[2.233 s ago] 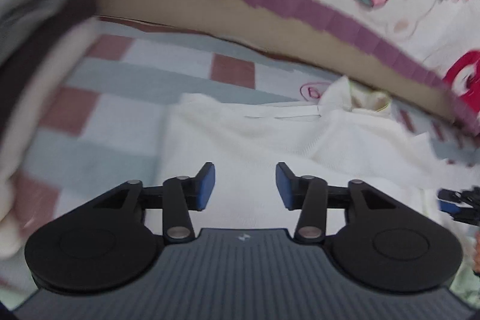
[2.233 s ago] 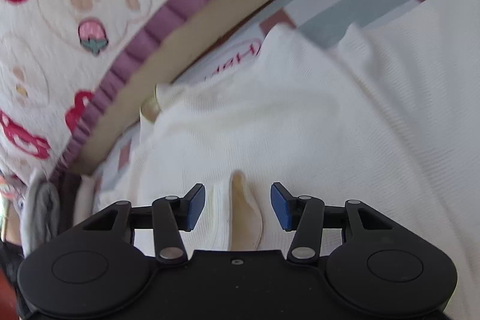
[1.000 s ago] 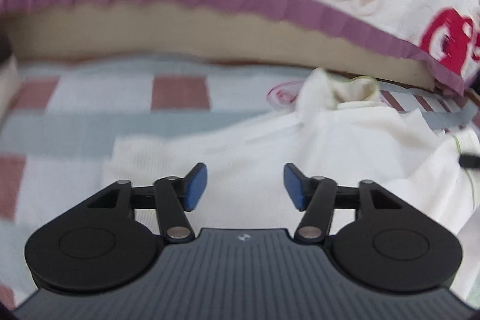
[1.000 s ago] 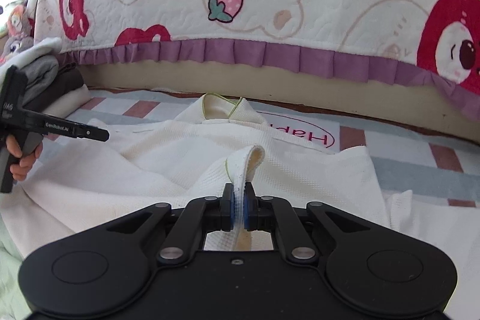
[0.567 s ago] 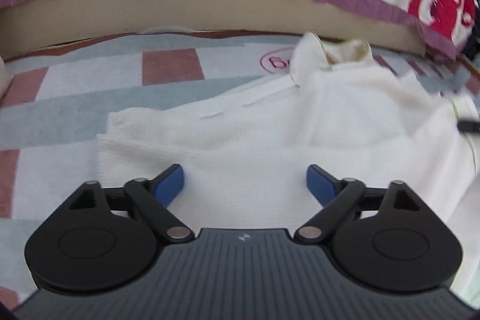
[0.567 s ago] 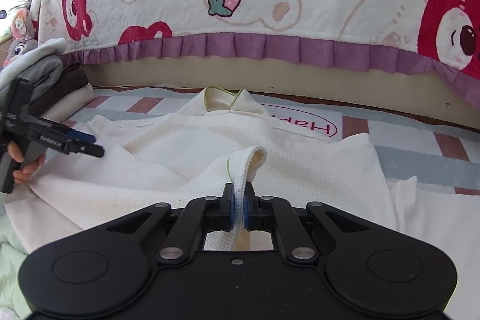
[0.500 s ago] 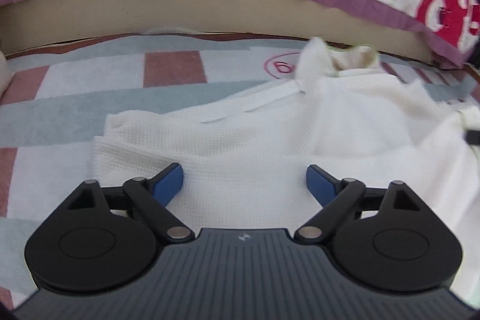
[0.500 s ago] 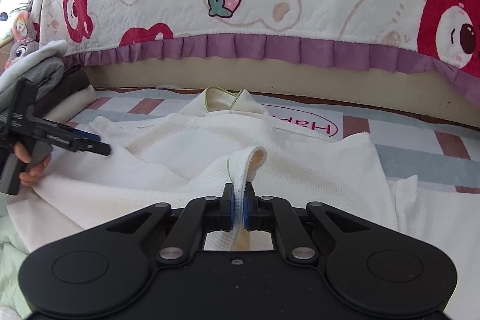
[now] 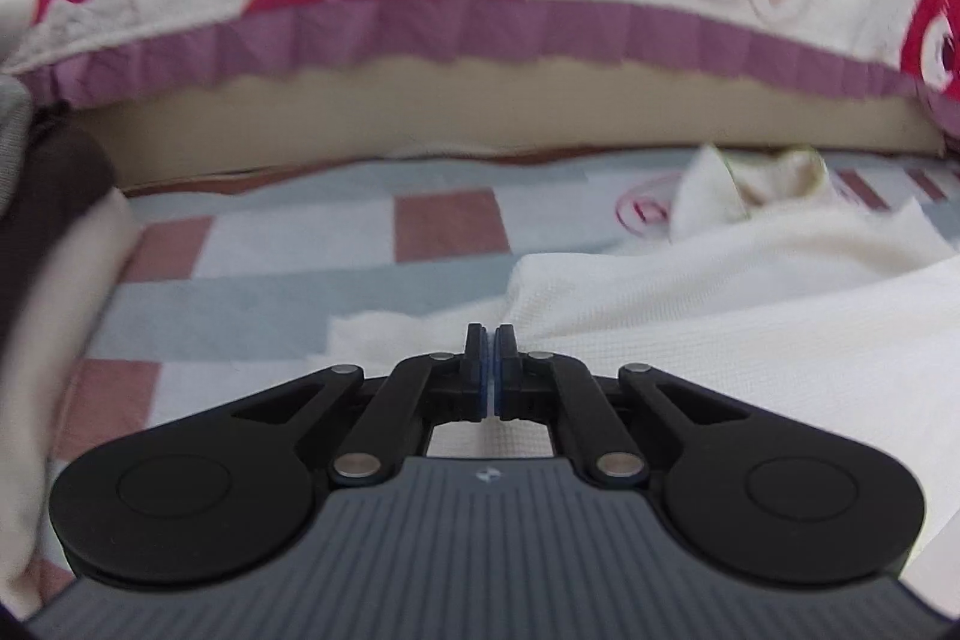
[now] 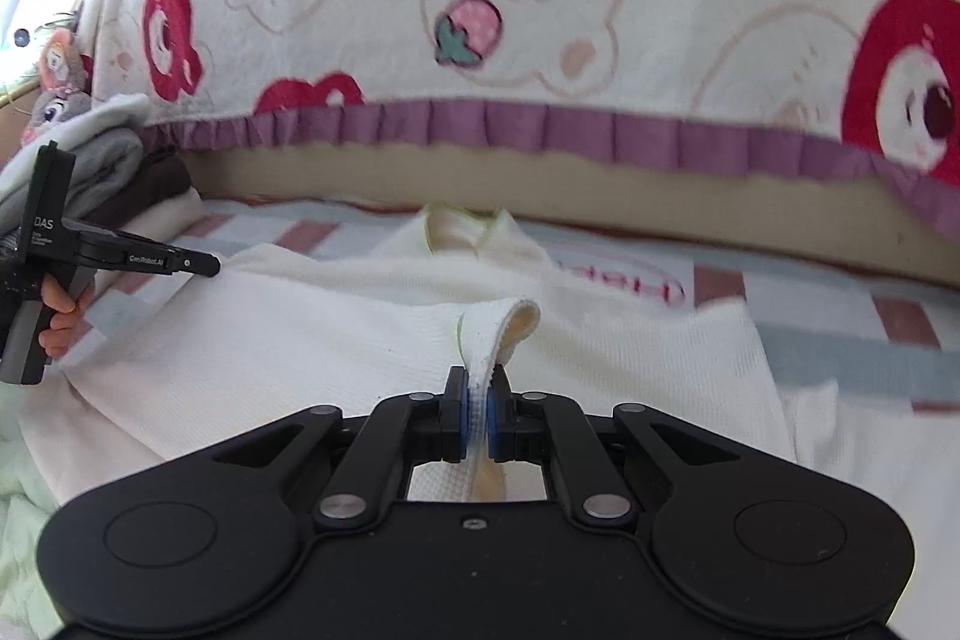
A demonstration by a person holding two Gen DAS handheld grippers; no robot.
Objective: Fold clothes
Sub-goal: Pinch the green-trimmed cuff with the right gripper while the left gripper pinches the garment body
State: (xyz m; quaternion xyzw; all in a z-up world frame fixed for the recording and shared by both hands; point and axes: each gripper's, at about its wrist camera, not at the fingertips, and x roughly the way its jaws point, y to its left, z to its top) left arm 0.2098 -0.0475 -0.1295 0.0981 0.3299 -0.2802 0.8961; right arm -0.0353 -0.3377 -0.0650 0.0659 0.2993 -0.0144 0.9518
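Observation:
A white waffle-knit garment (image 10: 300,340) lies spread on a checked sheet, its collar (image 10: 462,226) toward the quilt. My right gripper (image 10: 477,412) is shut on a folded cuff (image 10: 504,322) that stands up between its blue pads. My left gripper (image 9: 491,370) is closing on the garment's (image 9: 720,340) left edge. Its jaws stand together with a thin white sliver between them. In the right wrist view the left gripper (image 10: 207,268) meets the raised corner of the cloth.
A bear-print quilt (image 10: 540,10) with a purple frill walls the far side. The checked sheet (image 9: 444,226) lies bare left of the garment. Folded clothes (image 10: 120,160) are stacked at the far left, and pale green cloth (image 10: 24,520) lies near the front. A hand (image 10: 57,316) grips the left handle.
The left jaws went from wide open to shut at the garment's left edge, and that gripper rose a little with the cloth corner. The right gripper kept its hold and stayed put.

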